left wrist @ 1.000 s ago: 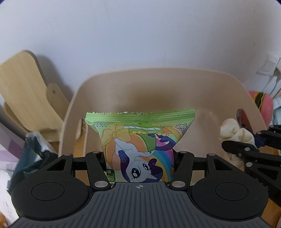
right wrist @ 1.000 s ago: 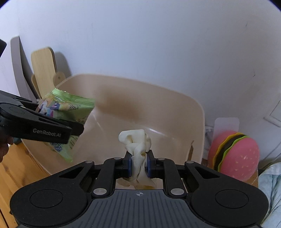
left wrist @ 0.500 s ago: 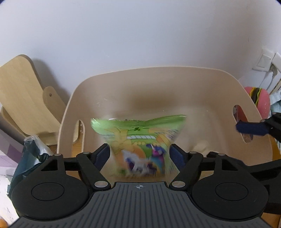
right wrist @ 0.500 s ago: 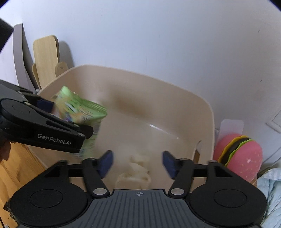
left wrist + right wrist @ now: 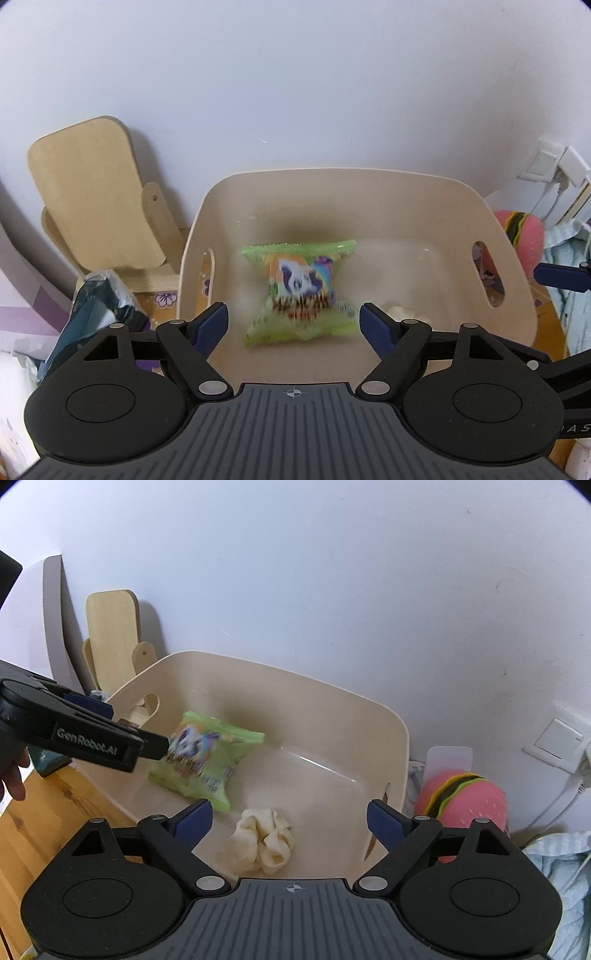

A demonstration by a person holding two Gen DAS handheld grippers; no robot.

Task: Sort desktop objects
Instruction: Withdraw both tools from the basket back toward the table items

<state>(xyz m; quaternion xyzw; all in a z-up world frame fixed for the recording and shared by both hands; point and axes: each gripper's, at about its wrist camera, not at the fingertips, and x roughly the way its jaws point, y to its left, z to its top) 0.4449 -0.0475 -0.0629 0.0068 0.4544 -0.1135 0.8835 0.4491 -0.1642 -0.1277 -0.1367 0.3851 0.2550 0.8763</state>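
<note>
A beige plastic bin [image 5: 369, 177] stands against the wall; it also shows in the right wrist view [image 5: 400, 731]. A green cartoon snack packet [image 5: 301, 291] lies blurred inside it, free of my left gripper [image 5: 293, 323], which is open above the bin's near edge. The packet also shows in the right wrist view [image 5: 207, 760]. A cream scrunchie [image 5: 262, 840] lies on the bin floor, just ahead of my open right gripper [image 5: 290, 818]. The scrunchie is partly hidden in the left wrist view [image 5: 400, 312].
A wooden stand [image 5: 96, 195] leans on the wall left of the bin. A dark bag [image 5: 96, 314] lies at the left. A pink burger-shaped toy [image 5: 465, 797] sits right of the bin, with light blue cloth [image 5: 561, 864] beside it. Wall socket [image 5: 557, 738] at right.
Both grippers opened and pulled back. The snack packet left the left gripper and dropped into the bin. The scrunchie left the right gripper and now lies on the bin floor.
</note>
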